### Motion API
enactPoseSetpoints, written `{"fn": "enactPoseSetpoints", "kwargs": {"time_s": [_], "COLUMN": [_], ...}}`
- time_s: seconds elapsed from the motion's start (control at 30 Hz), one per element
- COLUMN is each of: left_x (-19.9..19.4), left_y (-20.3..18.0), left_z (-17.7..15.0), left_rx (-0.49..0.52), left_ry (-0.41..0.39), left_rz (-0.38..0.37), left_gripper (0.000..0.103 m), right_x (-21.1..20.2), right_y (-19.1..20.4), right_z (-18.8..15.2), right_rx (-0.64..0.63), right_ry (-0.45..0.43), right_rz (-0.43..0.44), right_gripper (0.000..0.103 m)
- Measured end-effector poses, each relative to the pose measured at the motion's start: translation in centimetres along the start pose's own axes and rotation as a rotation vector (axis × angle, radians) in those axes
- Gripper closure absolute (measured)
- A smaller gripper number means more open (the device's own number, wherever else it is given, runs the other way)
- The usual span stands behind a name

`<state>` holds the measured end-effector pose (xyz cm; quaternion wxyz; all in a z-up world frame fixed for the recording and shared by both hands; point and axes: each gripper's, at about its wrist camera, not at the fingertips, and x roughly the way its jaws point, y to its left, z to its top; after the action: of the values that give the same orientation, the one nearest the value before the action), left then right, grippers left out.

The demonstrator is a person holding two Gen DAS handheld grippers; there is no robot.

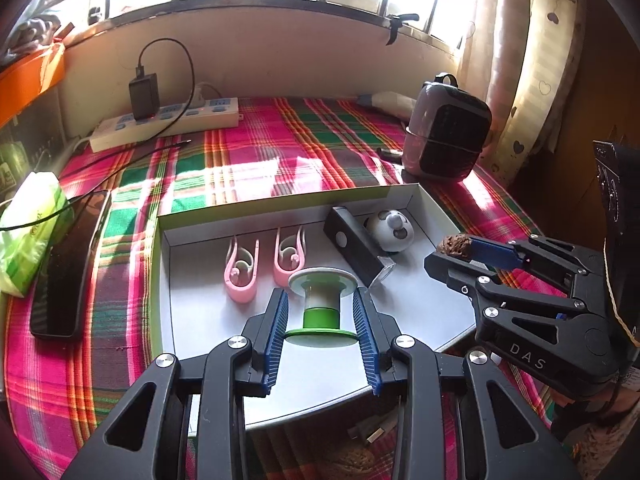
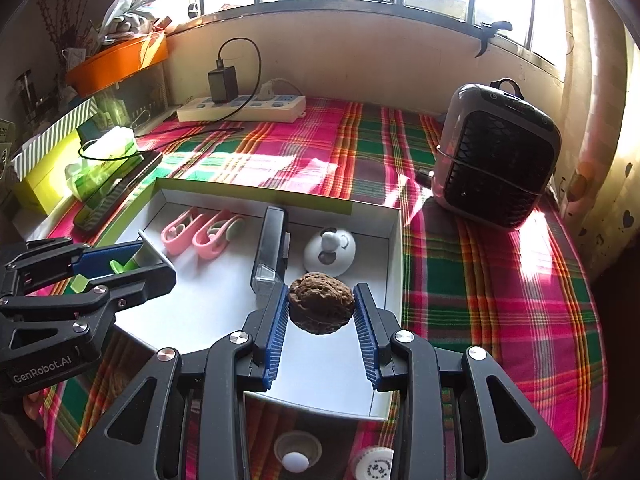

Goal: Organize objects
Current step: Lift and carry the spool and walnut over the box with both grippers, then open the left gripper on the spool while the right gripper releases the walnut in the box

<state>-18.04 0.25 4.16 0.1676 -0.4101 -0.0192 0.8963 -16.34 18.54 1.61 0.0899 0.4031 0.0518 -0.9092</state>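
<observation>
Left tool (image 1: 320, 304) clamps a green-and-white spool (image 1: 322, 304) by its flanges, held over the near part of the white tray (image 1: 432, 200) on the plaid-covered bench (image 1: 280, 140). Right tool (image 2: 321, 304) grips a brown walnut (image 2: 321, 307) between its blue pads, above the tray's near right area. Lying in the tray: two pink clips (image 1: 262, 262), a black rectangular case (image 1: 354, 246) and a small white panda-face figure (image 1: 390, 230), case and figure just beside each other.

Both claws (image 1: 320, 304) (image 2: 320, 300) are black, with ribbed blue pads, silver screws and white lettering.
</observation>
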Motion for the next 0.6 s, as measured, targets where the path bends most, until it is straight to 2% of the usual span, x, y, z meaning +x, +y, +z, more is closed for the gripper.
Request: {"fn": "enactPoseSetpoints", "kwargs": {"time_s": [0.6], "left_x": [3.8], "left_y": [-0.5], "left_z": [2.0], "left_rx": [0.021], "left_ry": [0.043], "left_rz": [0.006], "left_gripper": [0.071], "right_x": [2.8], "right_y": [-0.9], "right_z": [0.6], "right_rx": [0.002], "right_ry": [0.043], "right_rz": [0.023], "right_gripper": [0.068]}}
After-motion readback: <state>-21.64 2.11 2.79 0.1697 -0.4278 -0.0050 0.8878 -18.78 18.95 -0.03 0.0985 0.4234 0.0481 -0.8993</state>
